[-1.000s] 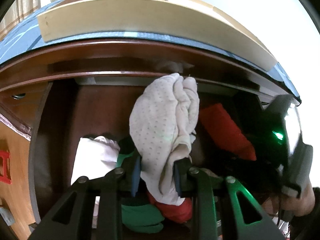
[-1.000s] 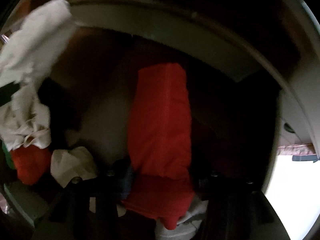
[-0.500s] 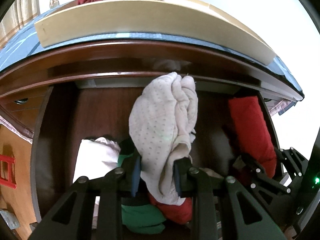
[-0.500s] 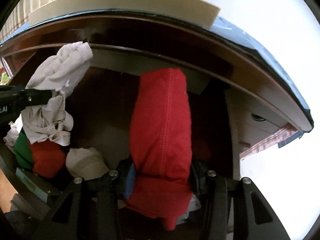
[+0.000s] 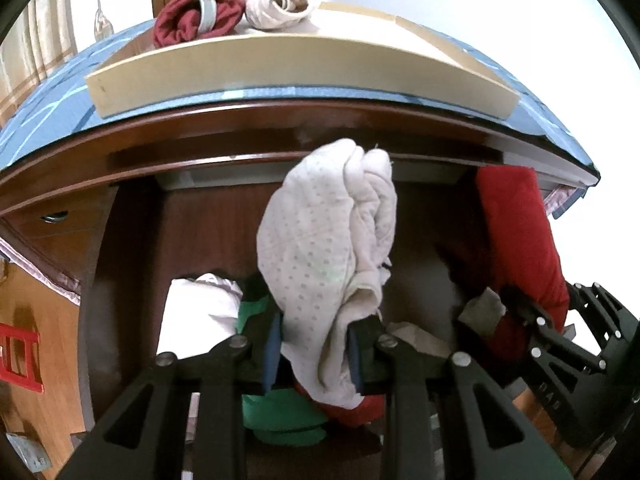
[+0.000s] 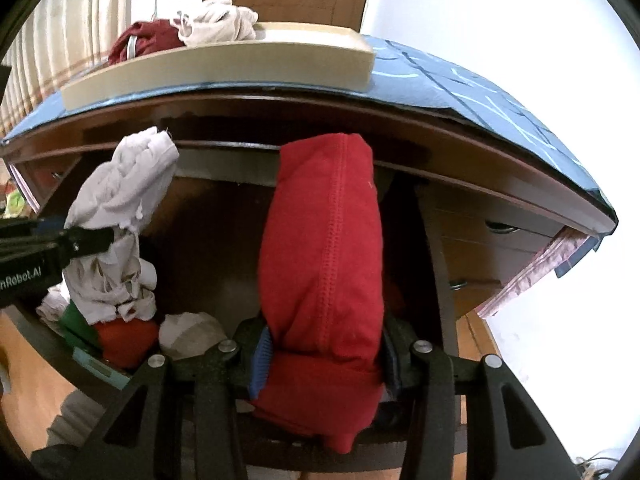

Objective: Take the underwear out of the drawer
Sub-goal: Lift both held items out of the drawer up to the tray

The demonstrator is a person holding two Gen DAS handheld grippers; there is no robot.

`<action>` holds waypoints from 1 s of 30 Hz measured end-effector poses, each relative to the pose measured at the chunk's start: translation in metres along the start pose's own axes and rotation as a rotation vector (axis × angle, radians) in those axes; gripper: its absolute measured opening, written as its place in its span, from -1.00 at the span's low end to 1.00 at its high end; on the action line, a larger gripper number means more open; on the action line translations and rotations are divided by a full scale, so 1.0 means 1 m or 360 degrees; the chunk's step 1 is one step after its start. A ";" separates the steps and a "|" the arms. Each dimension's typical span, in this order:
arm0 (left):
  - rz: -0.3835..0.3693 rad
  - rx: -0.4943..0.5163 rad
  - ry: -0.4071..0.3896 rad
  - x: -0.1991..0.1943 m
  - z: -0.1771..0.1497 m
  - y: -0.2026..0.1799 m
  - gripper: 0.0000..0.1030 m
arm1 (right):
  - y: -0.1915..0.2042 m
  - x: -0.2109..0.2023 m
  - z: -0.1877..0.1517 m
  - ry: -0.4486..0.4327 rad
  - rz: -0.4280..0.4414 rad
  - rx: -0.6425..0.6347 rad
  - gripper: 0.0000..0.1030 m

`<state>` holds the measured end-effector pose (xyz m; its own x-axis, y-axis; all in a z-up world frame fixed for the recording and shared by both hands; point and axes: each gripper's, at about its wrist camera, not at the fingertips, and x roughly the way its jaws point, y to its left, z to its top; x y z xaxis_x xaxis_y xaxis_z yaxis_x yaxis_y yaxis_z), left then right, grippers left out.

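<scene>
Right now each claw pinches one garment above the open drawer (image 5: 132, 240): left claw (image 5: 316, 354) a dotted white pair (image 5: 320, 248), right claw (image 6: 324, 360) a red pair (image 6: 324, 248); loose hanging folds could snag the worktop (image 5: 240, 120) edge and slip free.

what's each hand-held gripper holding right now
Left hand-held gripper: shut on the white dotted underwear.
Right hand-held gripper: shut on the red underwear.
</scene>
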<state>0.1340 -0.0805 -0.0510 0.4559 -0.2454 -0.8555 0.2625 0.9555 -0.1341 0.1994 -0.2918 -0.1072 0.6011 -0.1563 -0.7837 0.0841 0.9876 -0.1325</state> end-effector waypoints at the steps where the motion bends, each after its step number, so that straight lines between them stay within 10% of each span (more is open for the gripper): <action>1: -0.0001 0.0002 -0.0005 -0.001 -0.001 0.000 -0.50 | -0.003 -0.001 0.002 -0.0007 0.0000 0.0006 -0.09; 30: -0.0449 -0.0130 -0.0366 -0.075 0.008 0.042 -0.50 | -0.015 -0.050 0.015 -0.0318 0.0179 0.0231 -0.10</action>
<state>0.1175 -0.0230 0.0115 0.5567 -0.5223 -0.6460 0.3405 0.8528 -0.3961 0.1804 -0.2985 -0.0571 0.7570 -0.0539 -0.6512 0.1124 0.9925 0.0486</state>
